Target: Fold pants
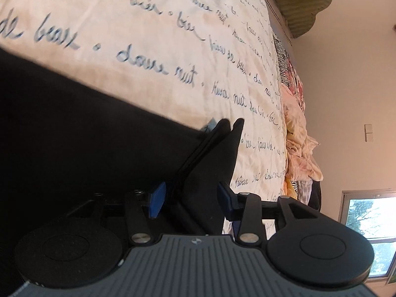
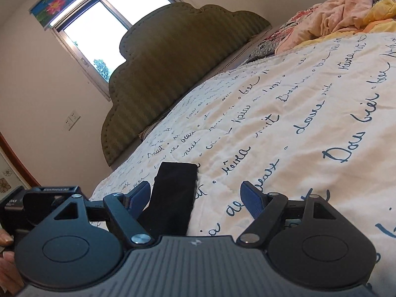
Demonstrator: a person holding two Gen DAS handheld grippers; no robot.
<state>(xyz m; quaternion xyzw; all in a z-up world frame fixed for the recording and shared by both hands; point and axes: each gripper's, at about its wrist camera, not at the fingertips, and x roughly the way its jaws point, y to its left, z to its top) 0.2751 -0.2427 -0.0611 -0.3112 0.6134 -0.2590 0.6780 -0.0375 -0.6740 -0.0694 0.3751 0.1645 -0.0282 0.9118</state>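
Black pants (image 1: 74, 128) lie between my left tongs' (image 1: 190, 198) half-open, unclamped pads; I lower, then pinch. Right tongs (image 2: 195, 198) wide, empty.

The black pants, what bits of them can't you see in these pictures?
- Left wrist view: the pants run off the left edge, and the left claw covers their near end.
- Right wrist view: only one black strip shows; its near end is hidden under the right claw.
- Neither view shows waistband, legs, or fold count.
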